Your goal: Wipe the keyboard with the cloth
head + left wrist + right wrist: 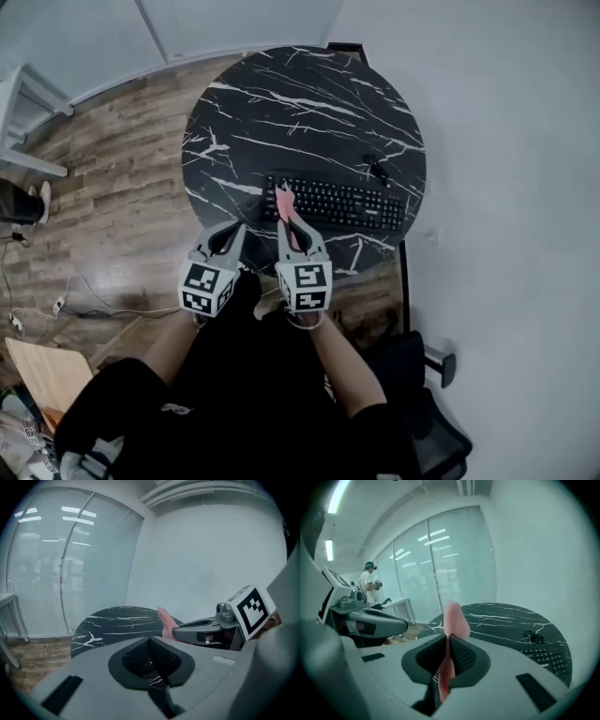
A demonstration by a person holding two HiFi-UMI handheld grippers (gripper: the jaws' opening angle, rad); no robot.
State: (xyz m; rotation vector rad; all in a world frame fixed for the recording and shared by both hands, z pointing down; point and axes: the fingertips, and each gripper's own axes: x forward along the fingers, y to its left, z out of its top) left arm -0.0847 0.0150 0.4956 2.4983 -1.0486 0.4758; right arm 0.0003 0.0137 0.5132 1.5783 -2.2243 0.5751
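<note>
1. Round black marble worktop, beyond both grippers.
2. Black keyboard lying along its near edge.
3. Right gripper clamped on the pink cloth, over the keyboard's left end.
4. Left gripper closed, empty, just left.

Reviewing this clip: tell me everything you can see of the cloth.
The cloth is pink, thin, with a fine mesh-like weave. The right gripper has its jaws shut on it: one end stands up above them, the rest hangs limp below. It is in the air, clear of the table, touching only the jaws.
</note>
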